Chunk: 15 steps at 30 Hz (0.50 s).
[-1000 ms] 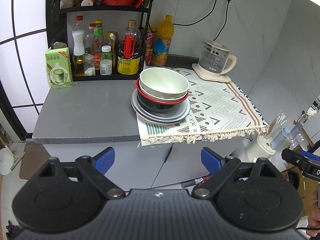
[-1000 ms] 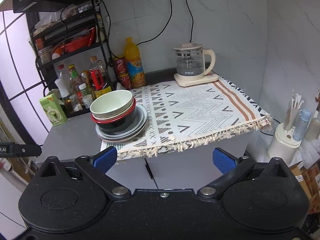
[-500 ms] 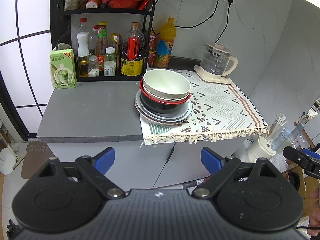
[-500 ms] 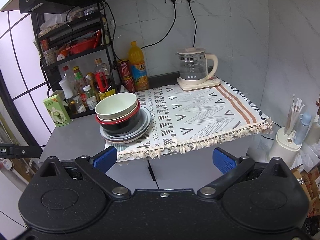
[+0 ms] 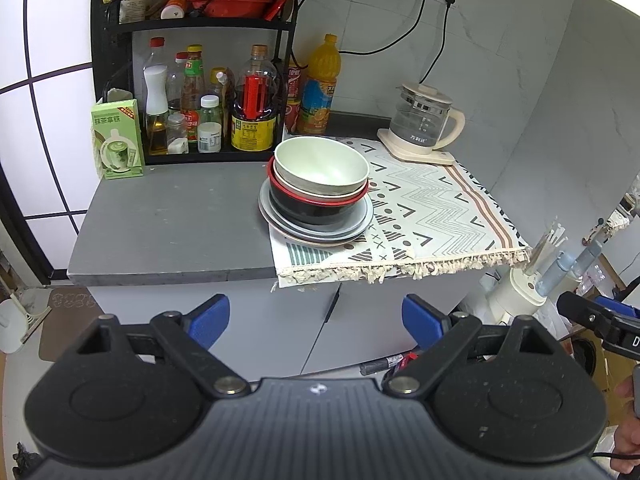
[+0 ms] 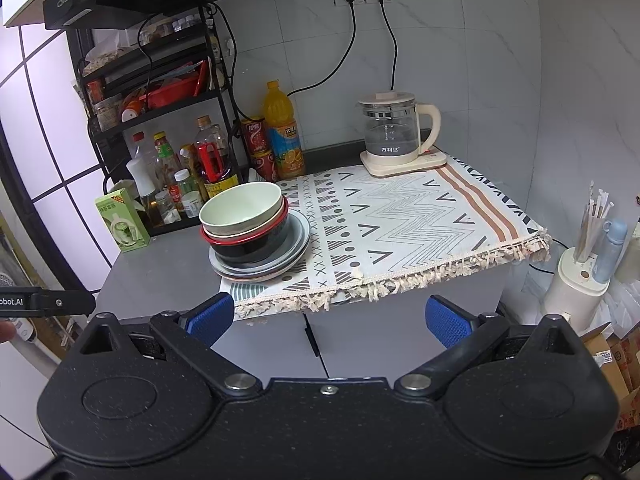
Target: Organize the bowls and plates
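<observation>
A stack stands on the left end of the patterned cloth [image 5: 436,216]: a pale green bowl [image 5: 320,166] on top, a red-rimmed black bowl [image 5: 316,210] under it, and grey plates [image 5: 280,220] at the bottom. The stack shows in the right wrist view too, with the green bowl [image 6: 240,208] and the plates [image 6: 298,240]. My left gripper [image 5: 316,322] is open and empty, in front of and below the counter edge. My right gripper [image 6: 328,316] is open and empty, also short of the counter.
A black rack [image 5: 200,80] with sauce bottles stands at the back left, beside a green carton [image 5: 118,140]. An orange drink bottle [image 5: 320,88] and a glass kettle [image 5: 424,120] stand at the back. A white holder with sticks [image 6: 580,280] stands at the right.
Both views have shifted slightly: the stack sits a little higher and nearer in the right wrist view. Both grippers stay open and empty.
</observation>
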Tool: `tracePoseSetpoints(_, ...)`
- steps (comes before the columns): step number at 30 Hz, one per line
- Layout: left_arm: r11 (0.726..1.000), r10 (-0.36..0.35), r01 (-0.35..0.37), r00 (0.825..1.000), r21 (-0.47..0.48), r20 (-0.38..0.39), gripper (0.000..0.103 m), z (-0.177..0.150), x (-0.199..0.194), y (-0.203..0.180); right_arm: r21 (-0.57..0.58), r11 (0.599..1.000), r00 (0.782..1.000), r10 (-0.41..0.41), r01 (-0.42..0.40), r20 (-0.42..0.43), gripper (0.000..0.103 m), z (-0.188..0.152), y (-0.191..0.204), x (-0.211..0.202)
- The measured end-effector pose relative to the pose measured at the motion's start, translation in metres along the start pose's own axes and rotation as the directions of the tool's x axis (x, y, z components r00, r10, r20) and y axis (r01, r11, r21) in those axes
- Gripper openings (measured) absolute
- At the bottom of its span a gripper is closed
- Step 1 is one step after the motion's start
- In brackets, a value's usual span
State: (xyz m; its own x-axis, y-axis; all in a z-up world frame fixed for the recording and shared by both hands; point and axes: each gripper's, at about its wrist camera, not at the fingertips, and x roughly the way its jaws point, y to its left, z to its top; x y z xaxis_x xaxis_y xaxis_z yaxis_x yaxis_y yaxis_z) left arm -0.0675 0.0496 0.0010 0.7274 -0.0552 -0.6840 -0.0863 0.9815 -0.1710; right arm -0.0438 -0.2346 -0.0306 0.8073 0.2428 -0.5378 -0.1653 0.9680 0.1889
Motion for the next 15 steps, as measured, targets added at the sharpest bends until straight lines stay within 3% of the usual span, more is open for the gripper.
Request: tracePoseSetpoints(15,1.0,0.001,-0.001,1.0,-0.003,0.003,0.092,0.0001,0.0002,-0.0047,0.008,1.0,1.0,0.004,-0.004,-0.001,0.103,-0.002,-0.0027,-0.0028)
